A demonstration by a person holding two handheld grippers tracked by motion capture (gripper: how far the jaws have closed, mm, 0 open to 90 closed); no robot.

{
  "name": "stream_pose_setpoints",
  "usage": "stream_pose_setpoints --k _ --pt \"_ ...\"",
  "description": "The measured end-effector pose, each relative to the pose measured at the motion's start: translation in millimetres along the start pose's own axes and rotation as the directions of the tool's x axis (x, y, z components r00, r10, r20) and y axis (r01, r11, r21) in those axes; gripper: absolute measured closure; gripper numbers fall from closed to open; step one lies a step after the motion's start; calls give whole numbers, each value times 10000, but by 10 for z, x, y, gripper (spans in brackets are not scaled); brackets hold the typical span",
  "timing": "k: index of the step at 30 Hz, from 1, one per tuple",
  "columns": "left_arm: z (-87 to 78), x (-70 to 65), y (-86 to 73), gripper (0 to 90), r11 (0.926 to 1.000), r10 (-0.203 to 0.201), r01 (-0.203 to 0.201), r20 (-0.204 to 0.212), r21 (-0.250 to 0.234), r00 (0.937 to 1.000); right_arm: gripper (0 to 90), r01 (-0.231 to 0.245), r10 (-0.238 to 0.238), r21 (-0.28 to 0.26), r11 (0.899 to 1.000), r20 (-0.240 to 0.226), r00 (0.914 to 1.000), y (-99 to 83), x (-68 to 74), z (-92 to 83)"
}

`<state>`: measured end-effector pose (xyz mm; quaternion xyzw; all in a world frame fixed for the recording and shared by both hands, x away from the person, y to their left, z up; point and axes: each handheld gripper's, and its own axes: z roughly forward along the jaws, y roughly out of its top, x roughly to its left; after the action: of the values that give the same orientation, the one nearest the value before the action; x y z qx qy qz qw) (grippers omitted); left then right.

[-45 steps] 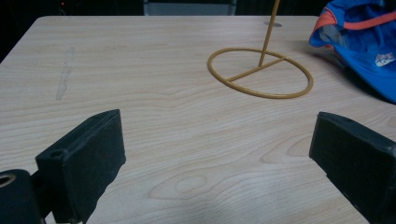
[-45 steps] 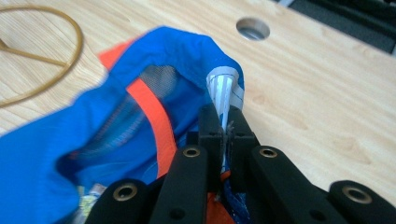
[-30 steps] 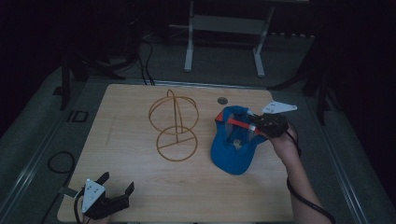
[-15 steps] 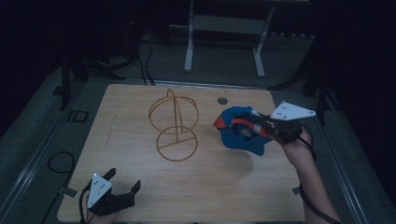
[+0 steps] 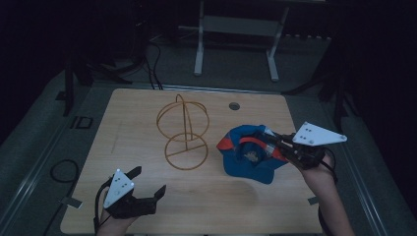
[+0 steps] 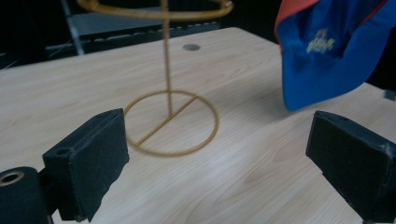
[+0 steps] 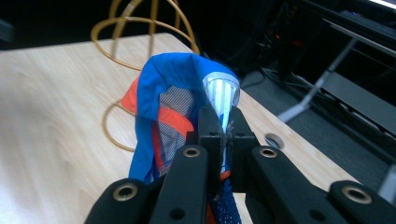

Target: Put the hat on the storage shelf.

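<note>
Now blue cap [image 5: 249, 156] hangs, opening facing left.

The blue cap [image 5: 251, 155] no longer lies flat on the table [image 5: 147, 123]: a second ago it sat on the wood with the right gripper [image 5: 273, 142] at its top edge, and now it hangs lifted in the clamped jaws, bunched up, casting a shadow on the boards beneath. The right hand has drawn outward toward the table's right edge and risen. The left gripper [image 5: 147, 184], jaws wide apart, sits higher and farther in from the near left corner than before, nearer the wire stand [image 5: 184, 130]
</note>
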<state>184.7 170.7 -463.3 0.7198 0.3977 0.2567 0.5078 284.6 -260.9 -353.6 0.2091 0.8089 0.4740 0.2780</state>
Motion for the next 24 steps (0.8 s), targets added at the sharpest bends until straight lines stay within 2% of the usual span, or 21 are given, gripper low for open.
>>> stream_pose_setpoints --k 4,8,10,15,18,20,24 --pt "76 -79 155 71 9997 246 -241 517 -99 9984 881 107 -112 -165 9998 -331 9994 17 109 -41" --pt "183 -160 286 94 9976 699 -695 780 -72 9945 881 199 -216 -259 9995 -672 9975 53 198 -68" --pt "210 -174 317 107 9969 786 -784 896 -60 9929 881 285 -298 -213 9994 -642 9975 66 219 -68" --pt "392 -295 529 121 9925 1217 -1226 1308 -17 9839 881 520 -542 -320 9981 -746 9957 121 273 -65" --pt "488 -334 639 142 9920 1252 -1260 1574 -55 9796 881 535 -563 -369 9979 -798 9952 134 287 -61" --pt "548 -374 706 148 9900 1406 -1411 1611 -85 9769 881 538 -574 -432 9976 -872 9945 139 298 -60" --pt "668 -468 828 151 9869 1591 -1612 1945 -53 9679 881 568 -614 -474 9973 -1018 9929 151 338 -57"
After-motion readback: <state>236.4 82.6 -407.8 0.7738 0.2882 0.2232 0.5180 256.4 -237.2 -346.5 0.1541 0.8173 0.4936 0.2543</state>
